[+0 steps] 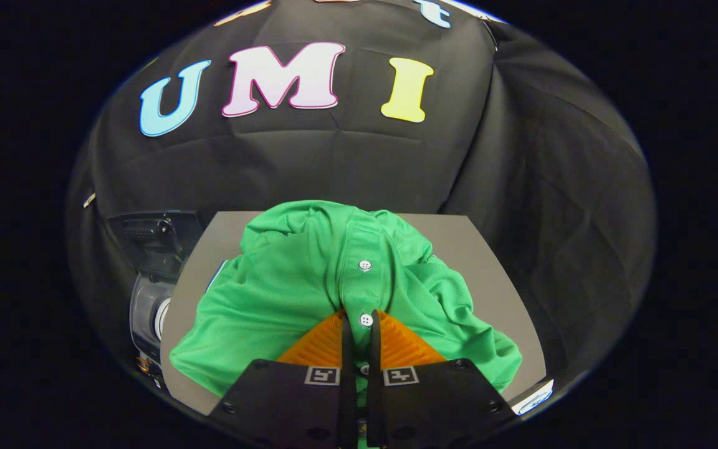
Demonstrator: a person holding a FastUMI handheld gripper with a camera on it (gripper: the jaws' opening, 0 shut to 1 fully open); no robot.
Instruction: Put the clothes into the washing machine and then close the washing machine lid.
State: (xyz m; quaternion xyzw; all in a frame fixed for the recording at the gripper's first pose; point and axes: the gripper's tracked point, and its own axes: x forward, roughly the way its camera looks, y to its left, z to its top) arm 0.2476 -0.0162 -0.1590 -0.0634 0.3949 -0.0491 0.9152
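Gripper (pixel 359 321): my two fingers stand almost together, a narrow slit left between them, and they are clenched on the button placket of the green shirt (pixel 309 280).
Grip contact: both fingers press a thin fold of the shirt's placket; one white button (pixel 366 320) sits right at my fingertips, in the slit.
Green shirt: one garment, a polo type, lying crumpled in a heap on the grey table (pixel 496 274), collar end away from me.
Buttons: three counted on the shirt, all white; one further up the placket (pixel 365 265) beyond my fingertips, one at the tips, and one partly hidden lower down between the fingers.
Grey table: one; the shirt covers most of its middle, bare surface showing on both sides of the shirt.
Washing machine (pixel 150 293): one, standing off the table's edge, to the left of the shirt; its dark lid (pixel 153 240) is raised upright.
Drum opening: seen side-on beside the shirt; whether anything lies inside I cannot tell.
Distance, shirt to machine: near, the shirt's left hem close to the table edge by the machine.
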